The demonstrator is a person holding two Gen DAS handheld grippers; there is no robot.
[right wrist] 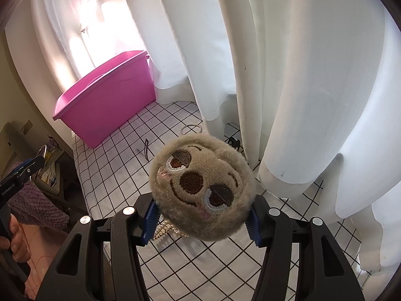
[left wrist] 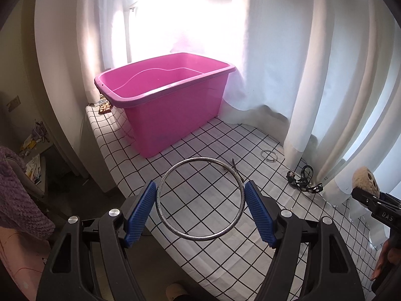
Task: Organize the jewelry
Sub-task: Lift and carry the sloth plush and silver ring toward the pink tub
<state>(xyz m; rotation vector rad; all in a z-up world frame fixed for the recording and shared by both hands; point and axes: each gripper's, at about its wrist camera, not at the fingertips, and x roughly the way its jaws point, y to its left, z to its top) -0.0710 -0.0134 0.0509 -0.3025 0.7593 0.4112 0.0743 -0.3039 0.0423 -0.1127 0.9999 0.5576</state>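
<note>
Left gripper (left wrist: 200, 209) spread wide, pads pressing the opposite sides of a large silver bangle (left wrist: 200, 199), ring held flat-on to the camera above the checked cloth (left wrist: 250, 250). Pink bin (left wrist: 165, 102) dead ahead of that ring, well apart, open top facing up; straight forward carry and release over the rim, by my reckoning. Right gripper (right wrist: 201, 215) closed on a plush sloth-face charm (right wrist: 201, 188), pale beaded piece (right wrist: 165, 230) dangling beneath; bin far off to its left, so left side nearer. Small rings (left wrist: 269, 155) and black hair tie (left wrist: 302, 178) lying right of the bin, near the curtain (left wrist: 313, 75).
</note>
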